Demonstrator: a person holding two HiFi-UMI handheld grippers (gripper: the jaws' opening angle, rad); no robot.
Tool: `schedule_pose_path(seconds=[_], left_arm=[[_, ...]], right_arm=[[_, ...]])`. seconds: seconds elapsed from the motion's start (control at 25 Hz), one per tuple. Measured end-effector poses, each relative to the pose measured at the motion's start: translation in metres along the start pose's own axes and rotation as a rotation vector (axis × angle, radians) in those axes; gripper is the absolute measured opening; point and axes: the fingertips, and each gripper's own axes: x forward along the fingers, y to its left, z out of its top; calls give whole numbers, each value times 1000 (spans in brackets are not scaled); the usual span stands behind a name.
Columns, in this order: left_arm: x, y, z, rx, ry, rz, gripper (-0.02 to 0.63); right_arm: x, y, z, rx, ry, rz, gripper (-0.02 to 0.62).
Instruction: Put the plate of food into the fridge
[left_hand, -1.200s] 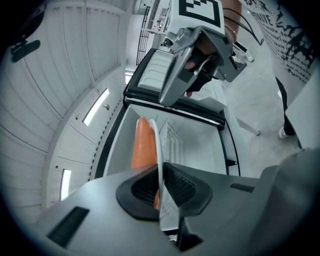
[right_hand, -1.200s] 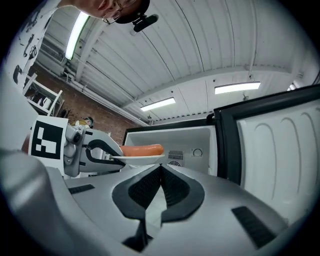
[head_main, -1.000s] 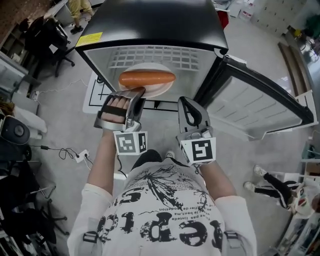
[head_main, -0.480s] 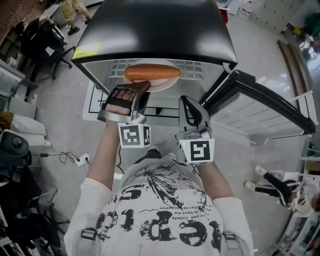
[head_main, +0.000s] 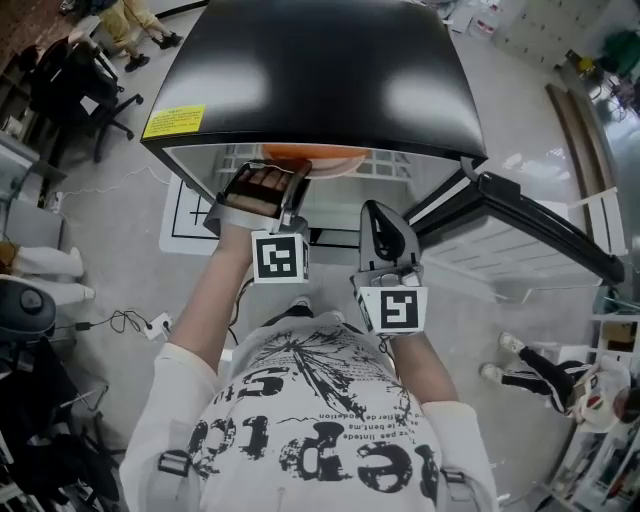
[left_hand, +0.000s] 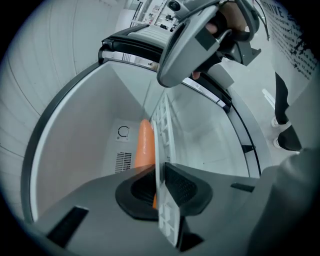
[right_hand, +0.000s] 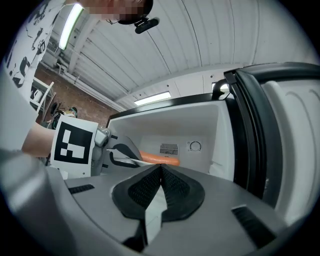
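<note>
Plate (left_hand: 161, 145), thin white rim clamped in left tool (left_hand: 159, 175); smooth orange sausage (left_hand: 145, 145); right tool (right_hand: 160, 168) closed

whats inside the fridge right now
A white plate with an orange sausage on it, plus a wire shelf. The fridge's black top covers most of the inside from the head view.
</note>
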Motion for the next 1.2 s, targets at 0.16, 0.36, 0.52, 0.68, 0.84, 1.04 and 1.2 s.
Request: schedule_pose_path(seconds=[0.16, 0.36, 0.52, 0.68, 0.84, 1.04, 1.2], left_arm=[[8, 7, -3, 9, 11, -17, 38], [14, 13, -13, 90, 44, -4, 38], [11, 9, -12, 100, 17, -68, 38], [6, 8, -6, 25, 1, -152, 44], [5, 12, -5, -71, -16, -163, 65], [3, 19, 0, -213, -63, -163, 107], [7, 27, 1, -446, -131, -143, 127]], right_arm=[[8, 7, -5, 6, 8, 32, 2], [15, 6, -10, 1, 27, 34, 2], [19, 2, -10, 28, 24, 35, 2], [21, 15, -8, 28, 5, 84, 2], [22, 15, -11, 17, 10, 91, 2], [25, 1, -12, 32, 24, 61, 2], [27, -4, -15, 54, 28, 45, 2]])
